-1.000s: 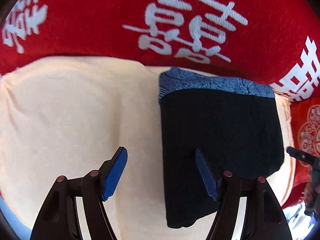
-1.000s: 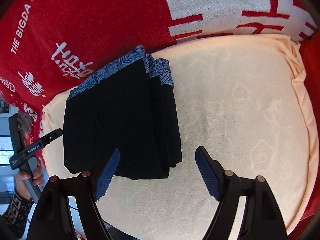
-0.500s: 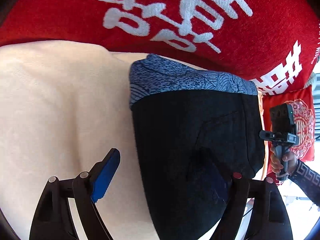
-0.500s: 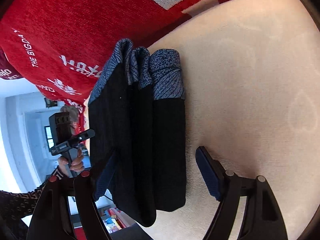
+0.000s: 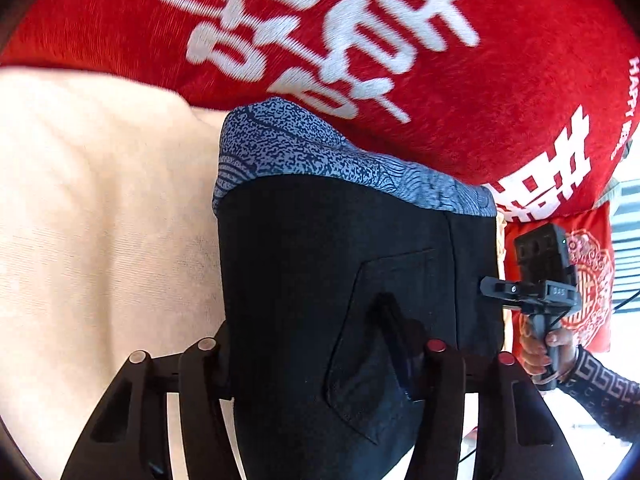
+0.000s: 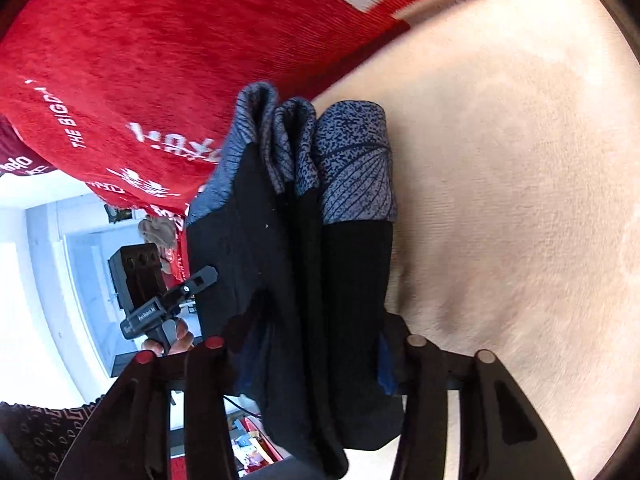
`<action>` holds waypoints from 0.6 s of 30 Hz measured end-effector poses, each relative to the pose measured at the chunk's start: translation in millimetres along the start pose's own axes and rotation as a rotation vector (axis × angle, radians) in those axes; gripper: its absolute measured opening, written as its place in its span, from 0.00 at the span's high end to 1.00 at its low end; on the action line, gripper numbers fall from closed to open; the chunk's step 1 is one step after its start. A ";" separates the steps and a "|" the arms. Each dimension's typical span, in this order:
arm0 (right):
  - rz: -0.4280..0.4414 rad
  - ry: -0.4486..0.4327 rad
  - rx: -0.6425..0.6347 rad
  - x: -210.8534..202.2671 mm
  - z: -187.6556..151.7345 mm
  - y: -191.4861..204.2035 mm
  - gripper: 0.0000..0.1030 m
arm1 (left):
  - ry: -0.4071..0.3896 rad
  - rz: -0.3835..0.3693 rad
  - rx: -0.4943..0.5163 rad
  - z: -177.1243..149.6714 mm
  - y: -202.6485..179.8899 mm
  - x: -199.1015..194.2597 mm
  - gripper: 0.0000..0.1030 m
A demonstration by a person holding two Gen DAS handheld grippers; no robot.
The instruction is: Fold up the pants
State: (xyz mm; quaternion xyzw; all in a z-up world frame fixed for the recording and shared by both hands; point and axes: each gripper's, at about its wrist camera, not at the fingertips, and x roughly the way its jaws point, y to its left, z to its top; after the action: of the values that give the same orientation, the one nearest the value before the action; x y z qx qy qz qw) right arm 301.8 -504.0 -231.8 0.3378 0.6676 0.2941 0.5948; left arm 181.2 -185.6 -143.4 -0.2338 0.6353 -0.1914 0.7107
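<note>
Folded black fabric pants with blue-grey speckled waistband (image 5: 340,280) (image 6: 304,248): laid in a thick multi-layer bundle on the cream terry-cloth cover (image 5: 100,220) (image 6: 512,200), at the edge next to the red plush blanket with white woven characters (image 5: 360,40) (image 6: 160,60); waistband turned toward the blanket; a back pocket is seen on the uppermost layer in the left wrist view; three stacked waistband folds are seen edge-on in the right wrist view.

Left hand-held gripper (image 5: 316,354): black frame, fingers closed onto the near end of the bundle, one finger beneath the fabric and one pressed into the top layer, where the cloth is dented; pants pinched.

Right hand-held gripper (image 6: 312,356): black frame with blue pads (image 6: 385,368); fingers set on either side of the stacked layers, with fabric filling the gap; pants pinched.

Each device is also seen from the opposite camera, held by a hand in a black patterned sleeve (image 5: 608,392) (image 6: 44,428) beside the bundle.

Red cushion with white round ornament (image 5: 588,280): behind the right device in the left wrist view.
</note>
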 end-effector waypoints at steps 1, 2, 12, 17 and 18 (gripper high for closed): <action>0.014 -0.002 0.001 -2.2 -2.3 3.4 0.55 | -0.003 0.008 0.012 -0.8 -5.8 -4.0 0.45; 0.022 -0.002 -0.001 -3.8 -4.5 5.7 0.55 | -0.006 0.015 0.020 -2.1 -11.1 -7.2 0.46; 0.072 0.017 -0.013 -7.8 -64.2 39.7 0.56 | 0.006 0.050 0.049 -49.7 -25.9 -55.5 0.45; 0.062 -0.002 0.005 -3.6 -104.4 35.9 0.56 | 0.034 0.057 0.059 -79.5 -13.3 -63.0 0.45; 0.062 -0.008 0.015 -0.2 -113.0 35.0 0.55 | 0.041 0.061 0.063 -84.5 -11.1 -62.6 0.45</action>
State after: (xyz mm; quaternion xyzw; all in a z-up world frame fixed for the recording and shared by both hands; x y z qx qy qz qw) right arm 193.2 -482.2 -190.3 0.3639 0.6566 0.3058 0.5856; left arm 90.2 -166.5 -93.1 -0.1878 0.6503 -0.1941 0.7101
